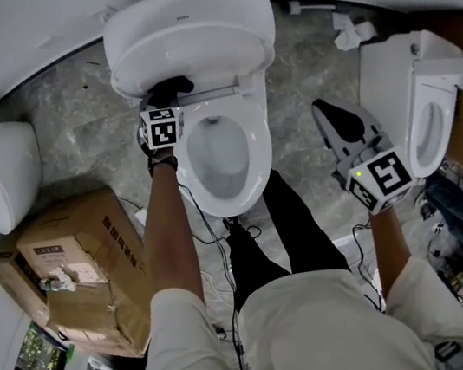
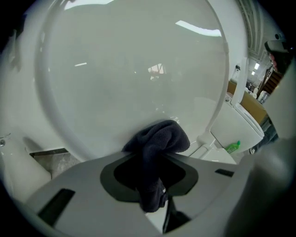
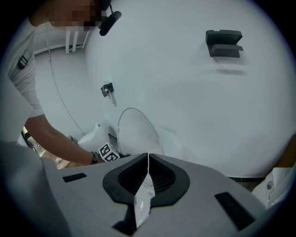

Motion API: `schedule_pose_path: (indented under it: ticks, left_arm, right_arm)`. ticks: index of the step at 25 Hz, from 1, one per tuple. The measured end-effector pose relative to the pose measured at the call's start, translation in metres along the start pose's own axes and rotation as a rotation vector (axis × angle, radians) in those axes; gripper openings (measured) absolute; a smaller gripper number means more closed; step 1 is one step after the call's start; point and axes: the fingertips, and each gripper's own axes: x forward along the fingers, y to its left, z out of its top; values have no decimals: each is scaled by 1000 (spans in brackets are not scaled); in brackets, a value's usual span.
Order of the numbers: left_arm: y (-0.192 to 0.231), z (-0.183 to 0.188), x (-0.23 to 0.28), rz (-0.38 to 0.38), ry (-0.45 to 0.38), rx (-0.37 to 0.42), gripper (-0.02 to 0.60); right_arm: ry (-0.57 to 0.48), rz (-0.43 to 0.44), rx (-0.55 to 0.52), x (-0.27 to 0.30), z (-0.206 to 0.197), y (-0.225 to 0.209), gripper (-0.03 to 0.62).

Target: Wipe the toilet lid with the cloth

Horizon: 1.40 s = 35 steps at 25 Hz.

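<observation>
Your left tool [image 2: 153,159] is clamped on the dark cloth [image 2: 159,139]. The cloth's bunched end sits against the lower part of the raised white toilet lid [image 2: 129,69], close to the hinge and just above the seat [image 1: 255,167]. Your right tool [image 1: 329,112] hangs well off to the right of the toilet, over the grey floor [image 1: 67,93]. Its jaws are closed together with nothing between them.
</observation>
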Motion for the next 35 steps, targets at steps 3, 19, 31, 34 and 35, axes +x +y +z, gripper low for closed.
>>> schedule_pose_path:
  ticks: [3, 19, 31, 34, 35]
  left_arm:
    - [13, -10, 3, 40, 21, -59, 98]
    - [-55, -10, 57, 2, 156, -170, 98]
    - [-182, 30, 71, -223, 168, -11, 98]
    - [-194, 49, 63, -219, 134, 12, 98]
    - [-198, 54, 62, -221, 126, 19, 98]
  right_arm:
    - [6, 0, 4, 2, -5, -2, 31]
    - [28, -6, 56, -3, -36, -25, 31]
    - [-12, -57, 75, -32, -34, -48, 31]
    - [-20, -78, 81, -46, -36, -57, 31]
    - [-23, -87, 85, -52, -38, -60, 31]
